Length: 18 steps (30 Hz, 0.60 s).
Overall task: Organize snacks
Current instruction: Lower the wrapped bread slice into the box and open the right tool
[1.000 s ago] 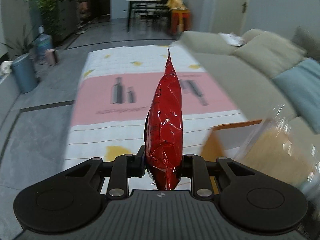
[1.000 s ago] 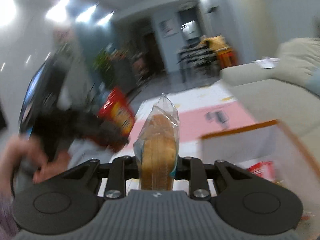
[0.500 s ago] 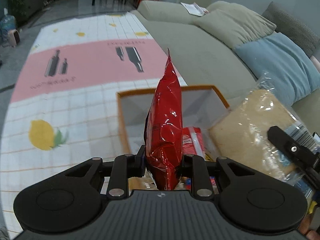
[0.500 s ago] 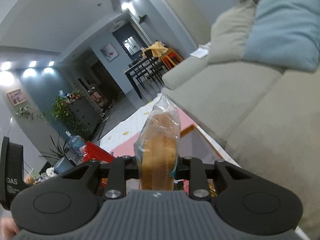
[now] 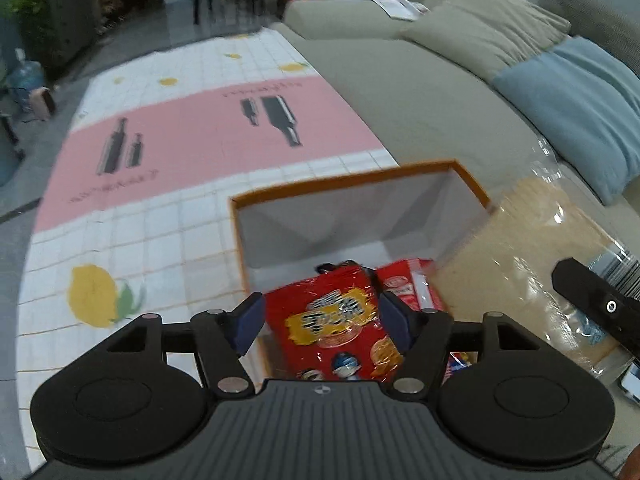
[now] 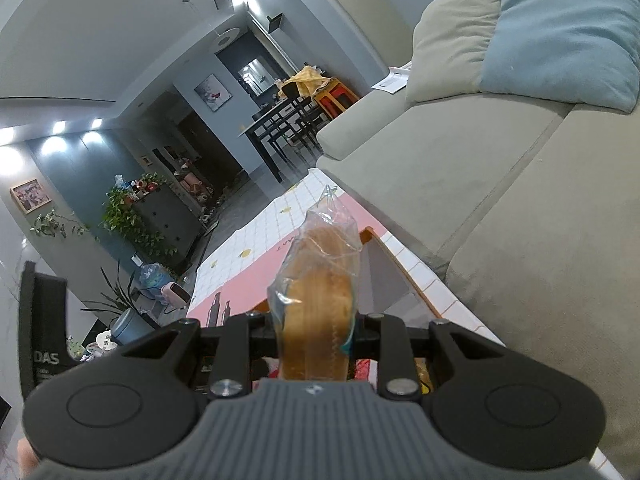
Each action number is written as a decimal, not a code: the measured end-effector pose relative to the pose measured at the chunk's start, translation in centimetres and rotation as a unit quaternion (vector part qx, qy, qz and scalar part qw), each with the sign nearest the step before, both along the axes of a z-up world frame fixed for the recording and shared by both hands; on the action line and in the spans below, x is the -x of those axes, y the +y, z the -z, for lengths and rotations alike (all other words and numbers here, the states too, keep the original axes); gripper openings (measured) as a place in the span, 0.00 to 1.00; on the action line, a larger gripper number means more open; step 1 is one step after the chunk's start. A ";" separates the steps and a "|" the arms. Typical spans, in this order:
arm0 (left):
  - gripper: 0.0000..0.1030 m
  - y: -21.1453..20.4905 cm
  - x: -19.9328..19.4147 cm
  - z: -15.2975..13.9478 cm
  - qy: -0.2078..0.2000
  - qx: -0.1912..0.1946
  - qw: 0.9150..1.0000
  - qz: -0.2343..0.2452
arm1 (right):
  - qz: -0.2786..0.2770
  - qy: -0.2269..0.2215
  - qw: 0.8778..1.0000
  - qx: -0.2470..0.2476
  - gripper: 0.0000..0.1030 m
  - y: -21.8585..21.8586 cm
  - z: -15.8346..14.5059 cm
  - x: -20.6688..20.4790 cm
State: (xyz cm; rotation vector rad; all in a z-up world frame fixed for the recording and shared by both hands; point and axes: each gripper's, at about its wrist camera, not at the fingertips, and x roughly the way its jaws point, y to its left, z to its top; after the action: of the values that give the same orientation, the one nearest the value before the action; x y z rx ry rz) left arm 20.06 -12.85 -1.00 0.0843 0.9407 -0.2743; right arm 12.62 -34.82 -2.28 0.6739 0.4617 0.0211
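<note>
My left gripper (image 5: pixel 320 320) is open above an orange-rimmed white box (image 5: pixel 360 184) on the mat. A red snack bag (image 5: pixel 336 328) lies flat in the box right below the jaws, free of them, beside another red-and-white packet (image 5: pixel 408 284). My right gripper (image 6: pixel 316 332) is shut on a clear bag of bread (image 6: pixel 318 304) and holds it upright over the box's right side (image 6: pixel 384 264). The bread bag (image 5: pixel 528 264) and the right gripper's finger (image 5: pixel 596 304) also show at the right of the left wrist view.
The box stands on a white and pink play mat (image 5: pixel 192 148). A beige sofa (image 5: pixel 432 92) with a blue cushion (image 5: pixel 576 104) runs along the right. A dining table with chairs (image 6: pixel 288 120), plants and a water jug (image 5: pixel 24 80) are far off.
My left gripper has opened and the red snack bag has dropped flat into the box. The right gripper still holds the bread bag beside the box.
</note>
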 end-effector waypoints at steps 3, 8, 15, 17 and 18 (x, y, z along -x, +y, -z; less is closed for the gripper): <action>0.74 1.2 0.6 -1.2 -0.012 0.005 1.000 -0.018 | 0.006 0.000 1.000 -0.009 0.23 0.0 0.1 0.4; 0.74 3.5 1.4 -3.2 -0.026 0.024 0.998 -0.042 | 0.001 -0.003 0.999 -0.046 0.23 0.0 0.6 -0.3; 0.74 5.5 1.3 -3.2 -0.020 0.019 0.998 -0.054 | -0.017 0.033 0.994 -0.102 0.23 1.6 2.6 -2.9; 0.74 6.0 1.2 -2.9 -0.013 0.022 0.998 -0.057 | -0.024 0.037 0.990 -0.132 0.23 1.4 3.3 -3.5; 0.75 6.2 1.2 -2.7 -0.013 0.021 0.998 -0.061 | -0.024 0.041 0.990 -0.134 0.23 1.4 3.4 -3.8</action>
State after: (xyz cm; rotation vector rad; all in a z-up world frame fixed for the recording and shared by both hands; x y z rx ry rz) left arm 18.87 -6.63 1.71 -0.0078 0.9109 -0.1801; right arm 16.46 -33.37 -5.71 0.9298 0.5590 0.1027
